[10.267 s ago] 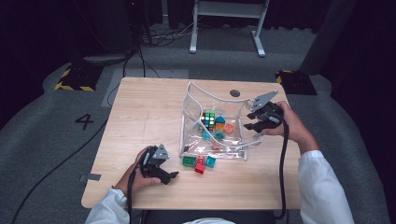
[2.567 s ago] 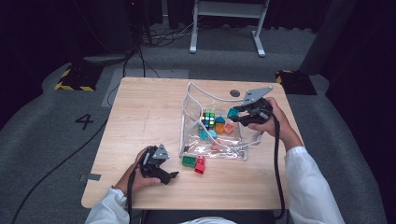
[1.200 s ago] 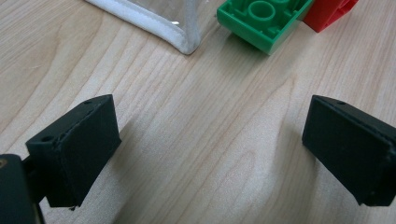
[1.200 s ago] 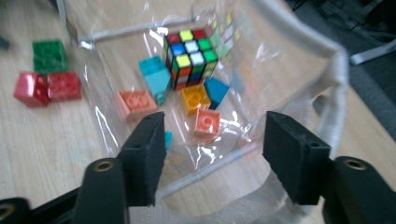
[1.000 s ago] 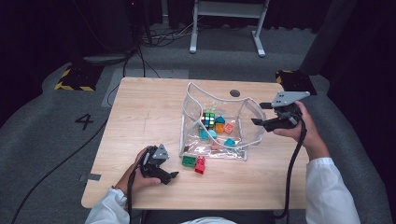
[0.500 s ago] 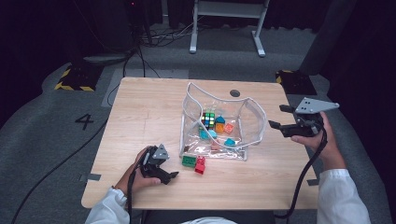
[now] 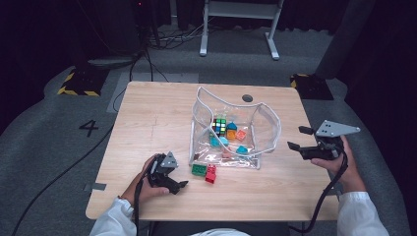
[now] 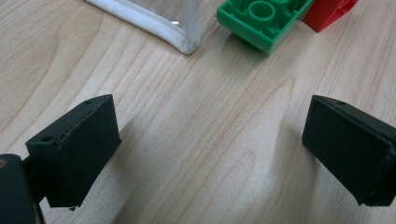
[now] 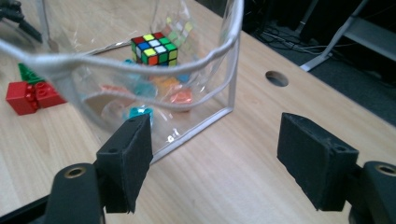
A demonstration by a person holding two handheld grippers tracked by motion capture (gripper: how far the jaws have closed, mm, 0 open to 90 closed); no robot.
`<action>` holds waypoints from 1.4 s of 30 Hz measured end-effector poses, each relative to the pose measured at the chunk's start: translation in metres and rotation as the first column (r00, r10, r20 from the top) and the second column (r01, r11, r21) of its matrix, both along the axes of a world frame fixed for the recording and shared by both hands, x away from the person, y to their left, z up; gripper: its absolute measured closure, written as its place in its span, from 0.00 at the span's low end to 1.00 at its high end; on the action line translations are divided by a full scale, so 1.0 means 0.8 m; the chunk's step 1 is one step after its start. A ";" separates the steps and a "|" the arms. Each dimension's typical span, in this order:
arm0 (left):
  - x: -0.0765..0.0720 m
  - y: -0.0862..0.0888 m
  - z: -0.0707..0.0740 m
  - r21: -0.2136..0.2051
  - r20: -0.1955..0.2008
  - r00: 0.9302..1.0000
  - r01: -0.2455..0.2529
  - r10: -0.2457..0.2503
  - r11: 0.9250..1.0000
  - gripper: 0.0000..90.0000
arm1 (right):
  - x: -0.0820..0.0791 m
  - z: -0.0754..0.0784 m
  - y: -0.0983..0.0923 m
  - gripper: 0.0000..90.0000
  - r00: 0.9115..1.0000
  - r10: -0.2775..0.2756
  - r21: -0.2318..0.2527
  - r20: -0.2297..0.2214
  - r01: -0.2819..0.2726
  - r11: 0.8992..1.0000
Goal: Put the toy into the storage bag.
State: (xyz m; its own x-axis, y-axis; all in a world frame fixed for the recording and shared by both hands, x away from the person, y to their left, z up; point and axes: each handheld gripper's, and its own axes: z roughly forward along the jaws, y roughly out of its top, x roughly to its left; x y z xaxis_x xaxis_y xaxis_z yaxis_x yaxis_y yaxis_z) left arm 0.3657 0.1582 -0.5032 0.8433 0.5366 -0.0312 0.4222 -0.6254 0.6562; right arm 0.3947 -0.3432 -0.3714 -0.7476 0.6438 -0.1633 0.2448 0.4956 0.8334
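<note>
Packing toys into the clear bag (image 7: 231,135) at frame centre looked underway. Both grippers, left (image 7: 183,185) and right (image 7: 296,138), gaped empty. Next, probably grabbing the green brick (image 7: 198,169) below it.

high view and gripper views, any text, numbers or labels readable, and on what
"4": a dark numeral on the grey floor, left of the table.
Nothing else reads: the puzzle cube, green brick, red brick and clear bag bear no legible lettering.
</note>
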 end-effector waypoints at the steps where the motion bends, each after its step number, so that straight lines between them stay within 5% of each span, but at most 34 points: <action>1: 0.000 0.000 0.000 0.000 0.000 1.000 0.000 0.000 1.000 0.05 | -0.001 -0.004 0.000 0.30 1.000 0.002 0.005 -0.006 -0.002 1.000; 8: 0.000 0.000 0.000 0.001 0.000 1.000 0.000 0.000 1.000 0.04 | -0.012 -0.043 0.004 0.31 0.996 0.056 0.081 -0.068 -0.050 0.995; 19: 0.000 0.000 0.000 0.000 0.000 1.000 0.000 0.000 1.000 0.04 | -0.026 -0.086 0.039 0.34 0.986 0.121 0.042 -0.117 -0.117 0.992; 24: 0.000 0.000 0.000 -0.001 0.000 1.000 -0.001 0.001 1.000 0.05 | -0.034 -0.103 0.059 0.34 0.971 0.180 0.064 -0.156 -0.172 0.983; 37: 0.000 0.000 0.000 -0.001 -0.001 1.000 -0.003 0.003 1.000 0.05 | -0.057 -0.145 0.148 0.42 0.940 0.266 -0.005 -0.215 -0.273 0.962; 42: 0.000 0.000 0.000 -0.001 0.000 1.000 -0.002 0.002 1.000 0.05 | -0.058 -0.156 0.186 0.45 0.923 0.322 -0.028 -0.210 -0.335 0.942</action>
